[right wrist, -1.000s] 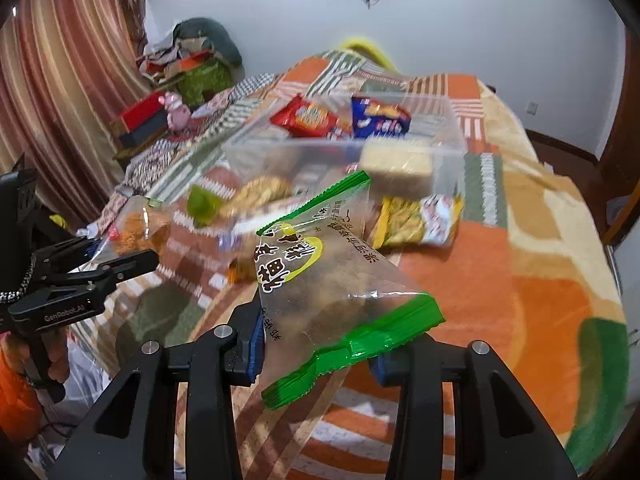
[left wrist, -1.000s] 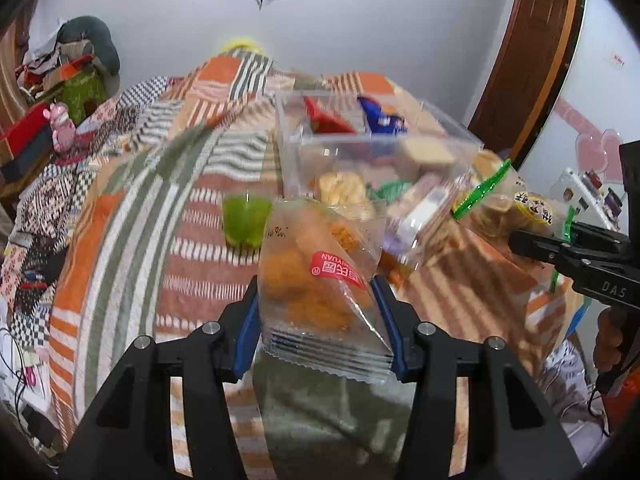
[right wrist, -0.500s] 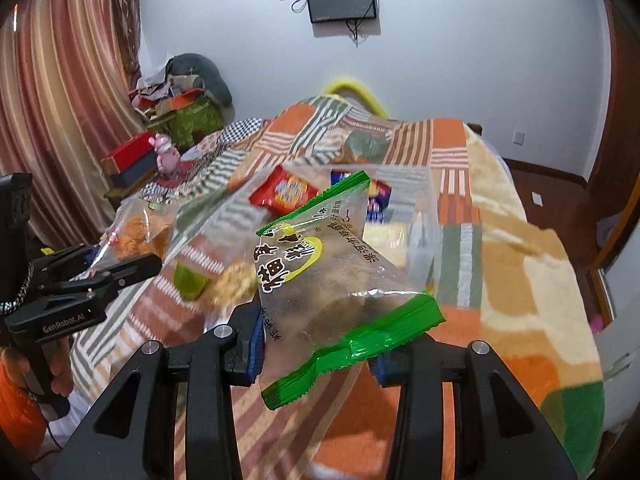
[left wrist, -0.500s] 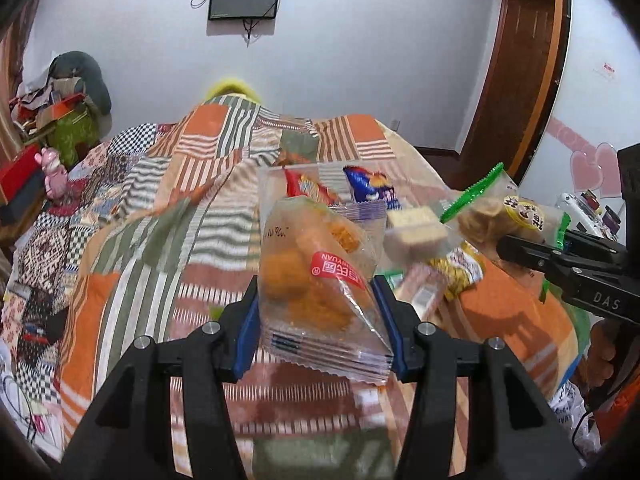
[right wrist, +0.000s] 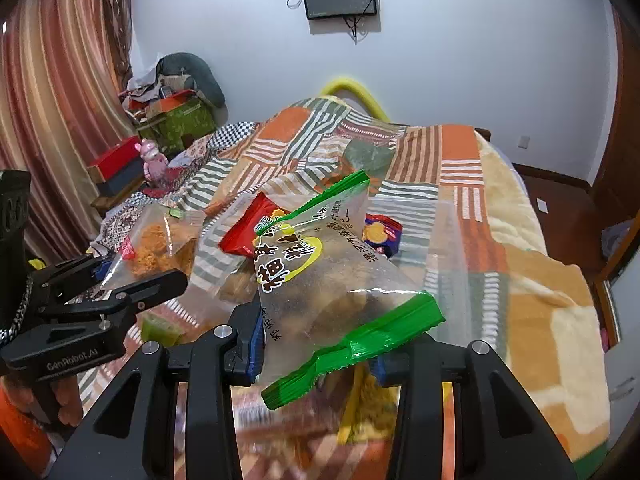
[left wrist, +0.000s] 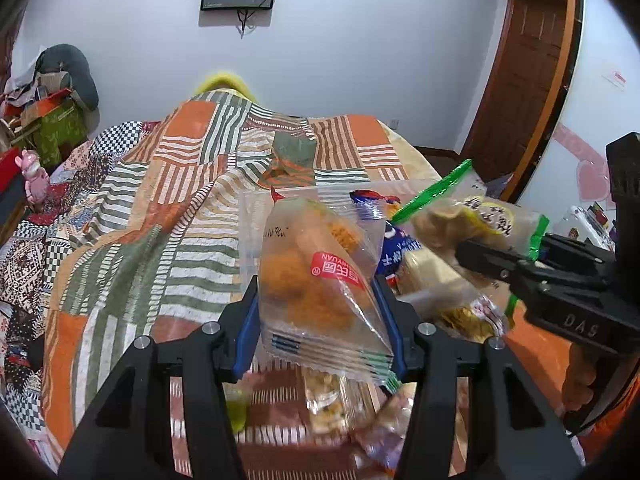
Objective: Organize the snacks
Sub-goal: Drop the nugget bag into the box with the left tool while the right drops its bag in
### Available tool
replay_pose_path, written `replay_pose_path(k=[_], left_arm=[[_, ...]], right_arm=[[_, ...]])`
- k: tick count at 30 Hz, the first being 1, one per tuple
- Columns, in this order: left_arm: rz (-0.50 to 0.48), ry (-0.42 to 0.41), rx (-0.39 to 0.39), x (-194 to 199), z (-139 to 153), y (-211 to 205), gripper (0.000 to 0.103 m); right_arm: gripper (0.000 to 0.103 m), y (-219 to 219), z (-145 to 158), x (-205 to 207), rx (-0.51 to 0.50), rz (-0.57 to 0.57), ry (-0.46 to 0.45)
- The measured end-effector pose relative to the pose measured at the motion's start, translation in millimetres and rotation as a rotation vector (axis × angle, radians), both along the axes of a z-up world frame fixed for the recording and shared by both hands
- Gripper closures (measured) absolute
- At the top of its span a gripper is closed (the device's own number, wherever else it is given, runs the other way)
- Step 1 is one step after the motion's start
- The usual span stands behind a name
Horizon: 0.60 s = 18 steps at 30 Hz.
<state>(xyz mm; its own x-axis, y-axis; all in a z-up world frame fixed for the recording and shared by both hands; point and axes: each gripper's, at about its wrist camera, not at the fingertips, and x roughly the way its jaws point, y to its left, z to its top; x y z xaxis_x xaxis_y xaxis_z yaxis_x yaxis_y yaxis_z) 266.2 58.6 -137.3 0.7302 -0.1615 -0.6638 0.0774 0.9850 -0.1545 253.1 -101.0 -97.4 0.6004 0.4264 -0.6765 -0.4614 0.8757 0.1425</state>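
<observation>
My left gripper is shut on a clear packet of orange crumbly snack with a red label; the packet also shows in the right wrist view. My right gripper is shut on a clear bag with green sealed edges and a yellow label, which shows in the left wrist view too. Both are held above a clear plastic box on the bed. In the box lie a red packet and a blue packet.
The patchwork bedspread covers the bed. Loose snacks lie blurred below the grippers, with a green one at the left. Boxes and a pink toy sit left of the bed. A wooden door is at the right.
Both grippers have risen and moved forward toward the clear box, each still holding its packet. The loose snacks on the bed now sit lower in both views.
</observation>
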Motion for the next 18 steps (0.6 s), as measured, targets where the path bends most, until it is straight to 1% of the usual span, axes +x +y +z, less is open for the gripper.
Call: replay_pose_path(k=[6,13,16,18], left_arm=[[-0.009,0.008,-0.009,26.5,-7.5,-1.3,0.051],[-0.018,0.029,0.011,40.4,-17.3,-4.8,0.05],[-0.005,0.031,0.025,41.3,-20.1,-6.1,0.048],[-0.016,0.025,0.028,38.5,-18.6,-7.6,0.047]], right_arm=[[0.066,15.1,-9.9,18.7,-0.03,0.025,0.023],[0.065,26.0,-21.6,28.3,-0.086,0.062,0.051],[0.064,24.4,-22.5,29.5,-0.096,0.06,0.057],[0.059,23.9,-21.3,30.6,-0.097,0.055,0.054]])
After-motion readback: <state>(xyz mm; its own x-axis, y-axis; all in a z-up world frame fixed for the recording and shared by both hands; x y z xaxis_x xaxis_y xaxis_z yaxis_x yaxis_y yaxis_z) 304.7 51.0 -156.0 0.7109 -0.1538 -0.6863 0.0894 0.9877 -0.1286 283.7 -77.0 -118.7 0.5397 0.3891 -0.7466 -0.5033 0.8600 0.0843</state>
